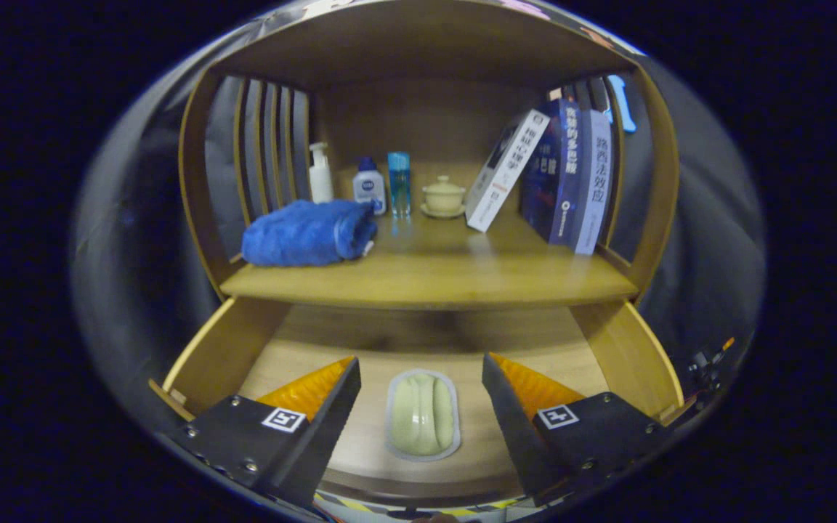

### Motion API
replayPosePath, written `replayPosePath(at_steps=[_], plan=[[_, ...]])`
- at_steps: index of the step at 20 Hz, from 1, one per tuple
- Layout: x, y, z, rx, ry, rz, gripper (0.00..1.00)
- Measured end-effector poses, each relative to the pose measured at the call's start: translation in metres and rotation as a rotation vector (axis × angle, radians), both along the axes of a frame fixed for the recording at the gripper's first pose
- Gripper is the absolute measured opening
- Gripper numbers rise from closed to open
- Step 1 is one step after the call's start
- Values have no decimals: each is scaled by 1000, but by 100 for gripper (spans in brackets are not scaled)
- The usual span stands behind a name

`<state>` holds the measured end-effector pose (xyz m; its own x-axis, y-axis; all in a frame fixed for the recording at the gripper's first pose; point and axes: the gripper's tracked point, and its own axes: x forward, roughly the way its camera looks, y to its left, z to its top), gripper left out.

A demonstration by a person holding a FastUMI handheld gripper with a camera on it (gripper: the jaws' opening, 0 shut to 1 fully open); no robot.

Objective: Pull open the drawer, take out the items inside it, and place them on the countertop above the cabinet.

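— How far are you with the job?

— The drawer is already pulled open under the shelf, so I think the first step is done. One item lies inside it, a pale green sponge, flat on the drawer floor. I judge that taking it out and putting it up on the countertop is what is left.

— What stands on the countertop?

— From left to right: a rolled blue towel, a white pump bottle, a small white bottle with blue label, a blue bottle, a small lidded cup on a saucer, one leaning book, then upright books. Whether any of these came from the drawer, I cannot tell.

— And your gripper?

— My jaws are wide open and hold nothing. The sponge is between my two fingers, touching neither. I must go lower, then close.
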<state>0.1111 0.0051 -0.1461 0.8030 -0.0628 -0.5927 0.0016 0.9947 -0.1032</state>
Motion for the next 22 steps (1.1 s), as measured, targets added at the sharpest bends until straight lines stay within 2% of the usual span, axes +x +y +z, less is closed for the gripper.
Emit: replayPosePath(at_steps=[1, 4, 6, 7, 9, 10, 11, 12, 15, 22], plan=[[0, 0, -13, -8, 53, 10, 100], [-3, 3, -47, 18, 170, -4, 77], [-8, 8, -66, 46, 255, -1, 75], [-7, -1, -73, 14, 267, -35, 75], [-6, -1, -78, 3, 272, -35, 18], [-3, 2, -74, 19, 258, -35, 24], [-3, 3, -68, 38, 245, -40, 24], [-1, 2, -66, 47, 228, -52, 11], [5, -1, -53, 23, 150, -79, 11], [-3, 16, -4, 23, 32, -35, 11]])
